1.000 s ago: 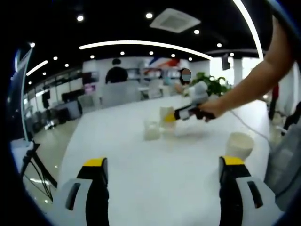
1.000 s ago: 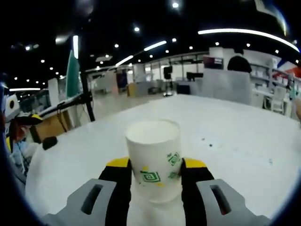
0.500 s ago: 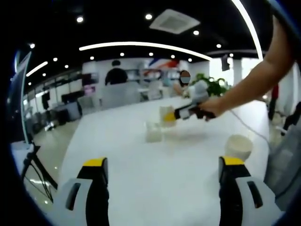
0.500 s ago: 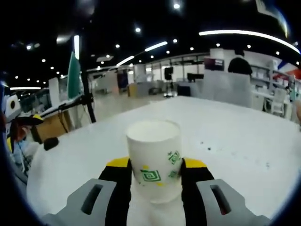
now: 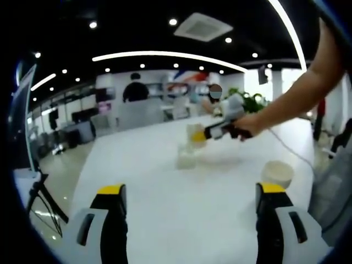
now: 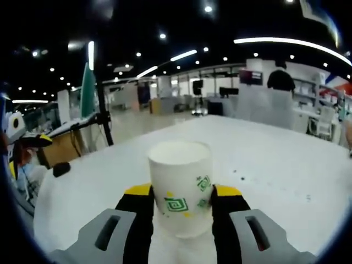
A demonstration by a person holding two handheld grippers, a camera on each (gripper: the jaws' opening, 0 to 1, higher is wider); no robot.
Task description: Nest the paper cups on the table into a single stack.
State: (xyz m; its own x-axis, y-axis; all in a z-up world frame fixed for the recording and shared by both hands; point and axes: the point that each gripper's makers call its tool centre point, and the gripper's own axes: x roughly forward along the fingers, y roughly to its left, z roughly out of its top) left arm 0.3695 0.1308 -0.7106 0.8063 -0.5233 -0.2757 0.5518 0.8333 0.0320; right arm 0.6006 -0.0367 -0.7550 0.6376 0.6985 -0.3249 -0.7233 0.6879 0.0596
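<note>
In the right gripper view, a white paper cup (image 6: pixel 179 187) with green square marks stands upright between my right gripper's (image 6: pixel 180 193) jaws, which are shut on it. In the left gripper view that same right gripper (image 5: pixel 220 131) reaches in from the right in a person's hand and holds its cup (image 5: pixel 193 133) just above the white table (image 5: pixel 165 220). A second cup (image 5: pixel 186 155) stands on the table right below and in front of it. A third cup (image 5: pixel 276 173) stands at the right. My left gripper (image 5: pixel 191 190) is open over bare table, well short of the cups.
A tripod (image 5: pixel 41 192) stands off the table's left edge. People sit at the table's far end by a green plant (image 5: pixel 250 99). In the right gripper view a small dark thing (image 6: pixel 59 168) lies near the table's left edge, with a tripod (image 6: pixel 102 124) behind it.
The left view has drifted a little, and the standing cup now sits closer under the held cup. The right gripper keeps its grip on the cup; the left gripper stays open.
</note>
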